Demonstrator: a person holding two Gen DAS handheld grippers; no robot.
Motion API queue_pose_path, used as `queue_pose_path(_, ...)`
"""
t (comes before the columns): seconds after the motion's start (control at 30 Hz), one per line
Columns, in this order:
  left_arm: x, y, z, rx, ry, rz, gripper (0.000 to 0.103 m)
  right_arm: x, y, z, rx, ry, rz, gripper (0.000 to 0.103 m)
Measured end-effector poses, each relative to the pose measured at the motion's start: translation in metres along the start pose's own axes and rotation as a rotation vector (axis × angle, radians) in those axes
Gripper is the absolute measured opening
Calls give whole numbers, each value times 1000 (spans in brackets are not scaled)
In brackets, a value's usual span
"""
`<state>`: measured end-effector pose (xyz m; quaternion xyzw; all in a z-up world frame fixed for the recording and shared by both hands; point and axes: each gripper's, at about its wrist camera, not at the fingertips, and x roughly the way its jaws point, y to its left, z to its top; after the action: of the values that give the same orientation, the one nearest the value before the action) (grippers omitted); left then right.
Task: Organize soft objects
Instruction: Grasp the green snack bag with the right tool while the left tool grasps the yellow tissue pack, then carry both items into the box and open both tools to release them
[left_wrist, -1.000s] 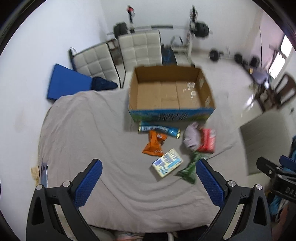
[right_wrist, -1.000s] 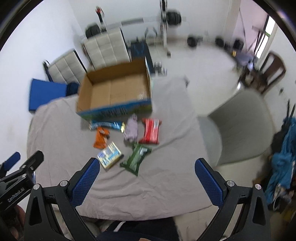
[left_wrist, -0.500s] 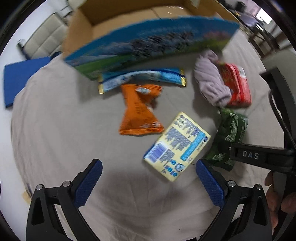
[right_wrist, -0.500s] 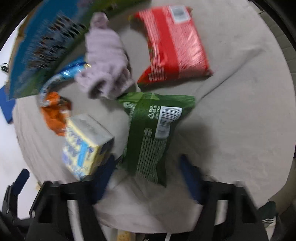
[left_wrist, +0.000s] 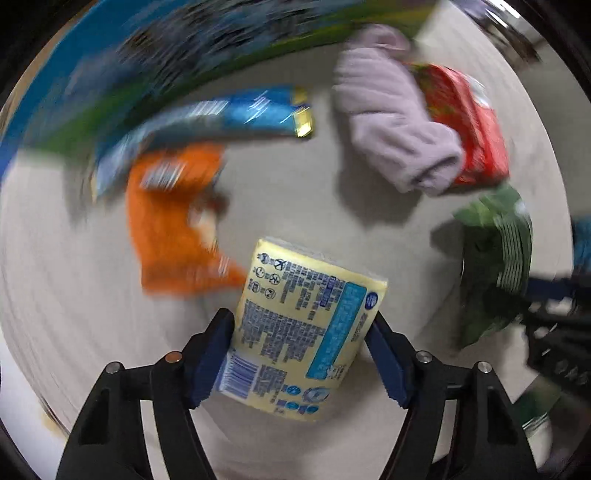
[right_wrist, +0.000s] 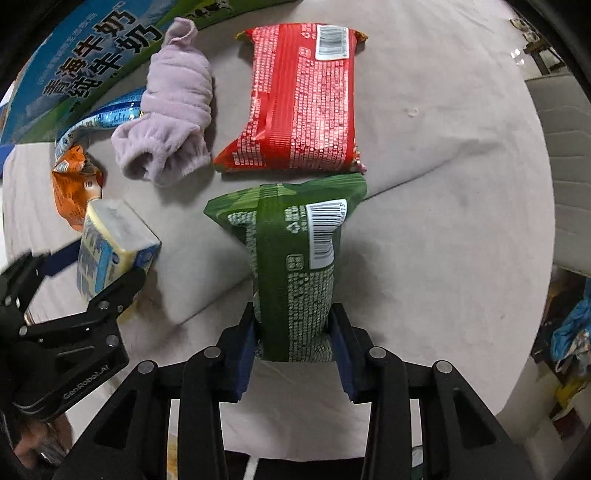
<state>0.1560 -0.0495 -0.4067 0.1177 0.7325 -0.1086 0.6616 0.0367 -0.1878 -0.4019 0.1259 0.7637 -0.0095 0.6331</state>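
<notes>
My left gripper (left_wrist: 301, 350) is shut on a yellow tissue pack (left_wrist: 306, 325), its blue pads pressing both sides. My right gripper (right_wrist: 293, 339) is shut on the near end of a green snack packet (right_wrist: 295, 258). Both packs lie on the grey sheet (right_wrist: 443, 240). The left gripper (right_wrist: 99, 291) and the tissue pack (right_wrist: 110, 243) also show in the right wrist view. The green packet (left_wrist: 498, 258) and the right gripper (left_wrist: 546, 317) show blurred in the left wrist view.
A red packet (right_wrist: 303, 99), a rolled lilac cloth (right_wrist: 173, 107), an orange packet (right_wrist: 74, 184) and a long blue packet (right_wrist: 99, 118) lie beyond. The cardboard box's printed wall (right_wrist: 92, 51) stands behind them. A grey chair (right_wrist: 569, 166) is at the right.
Both grippers dropped from high above the table to the items. The left closed on the tissue pack, the right on the green packet.
</notes>
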Motion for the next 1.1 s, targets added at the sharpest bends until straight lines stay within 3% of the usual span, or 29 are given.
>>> queue_pose_path(0.1,5,16,-25,-222,68,-73,66,2,4,-3,-26,30,-1,37)
queue_pose_path(0.2,14,22,-41,-324,62,-97,66,12,8,-13,-73,46,-20,37)
queue_pose_path(0.4,31,14,-58,-348,23,-74,65,23,13,0,-51,53,-32,41)
queue_pose_path(0.47,23,3,-44,-352,2,-55,65,24,14,-4,-56,43,-48,39)
queue_pose_path(0.57,-3,-2,-52,-361,-52,-35,65,19,21,-10,-75,26,-73,36)
queue_pose_path(0.77,-71,-24,-73,-377,-187,-19,65,-26,31,-20,-137,-56,-24,35)
queue_pose_path(0.93,-142,-28,-71,-379,-312,-49,65,-105,40,-31,-209,-168,7,35)
queue_pose_path(1.1,-205,-17,-46,-358,-409,-75,65,-183,51,-15,-260,-252,34,35)
